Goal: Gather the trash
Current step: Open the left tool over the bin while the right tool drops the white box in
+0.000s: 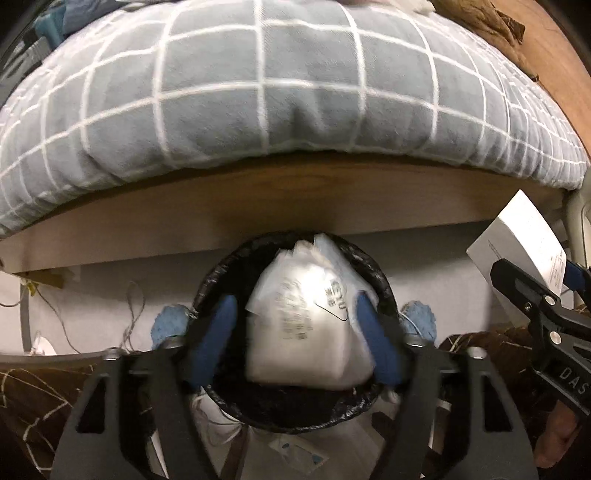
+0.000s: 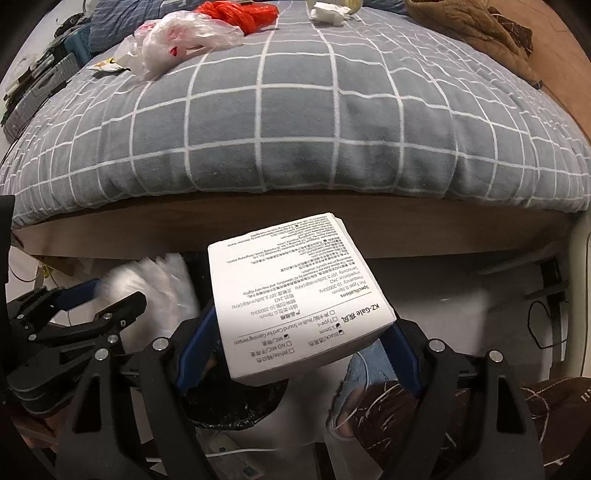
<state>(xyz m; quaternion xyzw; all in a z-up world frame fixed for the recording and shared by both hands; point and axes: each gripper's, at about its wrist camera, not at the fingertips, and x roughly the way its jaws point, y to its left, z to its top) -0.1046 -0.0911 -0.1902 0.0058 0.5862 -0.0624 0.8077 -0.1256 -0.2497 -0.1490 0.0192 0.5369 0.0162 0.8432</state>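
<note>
Trash: in the left wrist view a white packet [image 1: 306, 314] sits loose between the left gripper [image 1: 299, 339]'s spread fingers, over the black bin [image 1: 291, 406].

Right wrist view: the right gripper [image 2: 299, 350] clamps a white box [image 2: 295, 295] beside the bin; a plastic bag [image 2: 184, 40] and red netting [image 2: 240, 13] remain on the bed [image 2: 332, 129].

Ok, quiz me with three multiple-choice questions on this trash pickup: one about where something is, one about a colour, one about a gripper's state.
1. Where is the white packet?
A. on the duvet
B. over the black-lined bin, between the left gripper's fingers
C. under the bed

2. What colour is the bunched bag beside the clear bag?
A. red
B. green
C. yellow

3. The right gripper is:
A. open, empty
B. shut on the white box
C. shut on a tissue

Answers: B, as the packet sits above the bin's mouth between spread fingers; A, it is bright red; B, its fingers clamp the box's sides.
</note>
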